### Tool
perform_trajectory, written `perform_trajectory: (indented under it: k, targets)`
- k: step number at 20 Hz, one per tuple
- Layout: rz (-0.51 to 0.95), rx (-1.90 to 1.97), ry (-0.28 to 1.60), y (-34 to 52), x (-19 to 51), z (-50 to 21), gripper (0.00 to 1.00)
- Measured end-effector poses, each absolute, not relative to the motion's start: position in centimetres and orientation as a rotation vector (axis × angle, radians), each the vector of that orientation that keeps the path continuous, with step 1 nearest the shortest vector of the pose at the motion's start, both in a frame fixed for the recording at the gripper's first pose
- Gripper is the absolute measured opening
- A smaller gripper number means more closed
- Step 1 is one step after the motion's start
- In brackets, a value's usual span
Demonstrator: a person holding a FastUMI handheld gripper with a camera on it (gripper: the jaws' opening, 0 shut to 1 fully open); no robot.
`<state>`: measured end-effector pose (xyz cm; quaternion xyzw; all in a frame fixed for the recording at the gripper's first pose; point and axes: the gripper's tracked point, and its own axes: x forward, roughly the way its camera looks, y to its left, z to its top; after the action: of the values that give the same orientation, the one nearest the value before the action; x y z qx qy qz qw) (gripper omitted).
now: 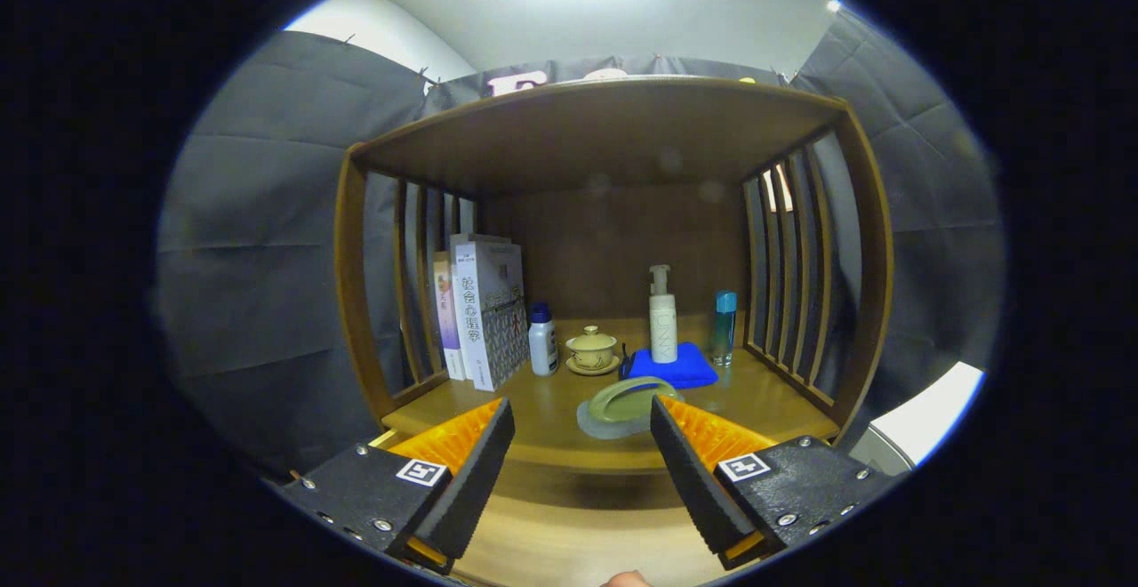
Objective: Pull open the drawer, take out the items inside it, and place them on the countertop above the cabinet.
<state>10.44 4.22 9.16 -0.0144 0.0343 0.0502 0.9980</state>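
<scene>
Gripper view: I look into a wooden cabinet [613, 124] with slatted sides.
Hand-held gripper: the hand-held gripper [582, 445] is released, fingers wide apart, holding nothing.
Counter: the counter [765, 391] carries books [484, 311], a white bottle [542, 340], a lidded cup [592, 349], a pump bottle [662, 316] on a blue cloth [680, 367], and a blue-capped bottle [725, 327].
Plate: a green plate [627, 400] lies just ahead of the fingers, between them, near the front edge.
Drawer: I cannot see a handle; I judge the drawer lies below the counter, under the fingers.
Key relation: the coming move turns on going downward from here, not forward.
Stage: I cannot tell if the drawer is open.
</scene>
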Motion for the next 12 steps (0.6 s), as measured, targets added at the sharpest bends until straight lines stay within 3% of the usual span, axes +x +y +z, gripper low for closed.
perform_trajectory:
  k: [12]
  targets:
    - [0.175,-0.049,0.08,6.3,1.4,3.5,0.96]
